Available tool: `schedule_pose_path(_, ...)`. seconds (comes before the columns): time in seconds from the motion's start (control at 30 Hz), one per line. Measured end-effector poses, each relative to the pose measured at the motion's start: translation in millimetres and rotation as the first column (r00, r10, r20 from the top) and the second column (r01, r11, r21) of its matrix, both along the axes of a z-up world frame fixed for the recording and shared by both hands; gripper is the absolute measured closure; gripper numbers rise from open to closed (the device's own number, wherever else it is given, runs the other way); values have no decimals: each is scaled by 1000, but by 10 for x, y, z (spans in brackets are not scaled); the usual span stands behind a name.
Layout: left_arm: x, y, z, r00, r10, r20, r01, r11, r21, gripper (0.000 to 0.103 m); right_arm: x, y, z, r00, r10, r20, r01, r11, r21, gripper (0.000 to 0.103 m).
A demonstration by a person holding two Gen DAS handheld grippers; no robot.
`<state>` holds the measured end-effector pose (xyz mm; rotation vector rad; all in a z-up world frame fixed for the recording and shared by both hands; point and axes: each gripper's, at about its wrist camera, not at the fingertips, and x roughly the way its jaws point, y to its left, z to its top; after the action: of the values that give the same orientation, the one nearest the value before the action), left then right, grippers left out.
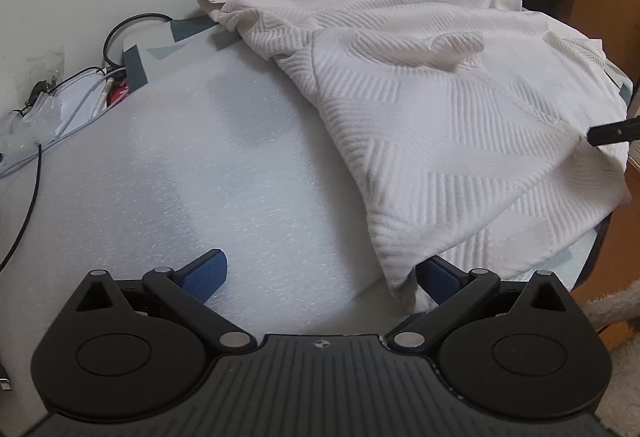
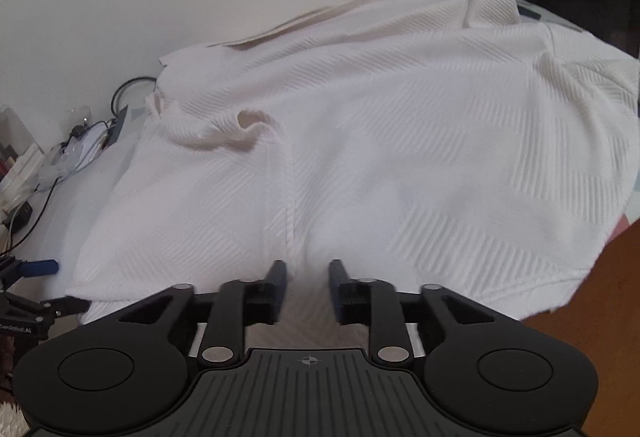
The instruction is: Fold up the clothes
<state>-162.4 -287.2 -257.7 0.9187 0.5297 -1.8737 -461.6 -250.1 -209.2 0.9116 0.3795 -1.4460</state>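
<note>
Now | white textured knit top (image 1: 440,109): soft, limp, light; take hems at tabletop (image 1: 240,177) near edge | left hand-held gripper (image 1: 320,277) spread wide, empty | right hand-held gripper (image 2: 307,277) parted, empty.

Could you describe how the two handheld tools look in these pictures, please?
Both look alike. The left tool has a matte black ribbed body with a small crosshair mark, two round black discs, silver pivot pins on black link arms, and blue textured pads. The right tool shares that build, with its blue pads seen edge-on. No sleeves or hands show.
</note>
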Motion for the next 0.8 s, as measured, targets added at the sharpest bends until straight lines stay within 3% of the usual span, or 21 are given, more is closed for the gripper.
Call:
schedule_pose_path(0.2, -54, 1, -19, 999, -6, 34, 7, 1000, -25, 1, 181, -178, -107, 997, 69, -40, -68, 997, 23, 78)
schedule_pose_path(0.27, -37, -3, -35, 999, 6, 51, -4, 999, -32, 1, 193, -200, -127, 997, 77, -22, -76, 997, 32, 94)
schedule_pose_path(0.3, -15, -3, -40, 999, 12, 50, -10, 999, -32, 1, 190, -193, -106, 996, 87, -5, -86, 996, 34, 95)
schedule_pose_path(0.57, 122, 7, 9, 999, 36, 34, -35, 999, -32, 1, 126, 202, 353, 990, 141, 29, -140, 989, -46, 97)
schedule_pose_path(0.67, 124, 31, 29, 1000, 17, 16, -17, 1000, -18, 1, 85, 292, 311, 992, 127, 18, -127, 992, -14, 97)
schedule_pose_path(0.8, 54, 84, -1, 999, -46, 19, 46, 999, 7, 1, 4, 263, 36, 997, 83, 8, -83, 995, 59, 97)
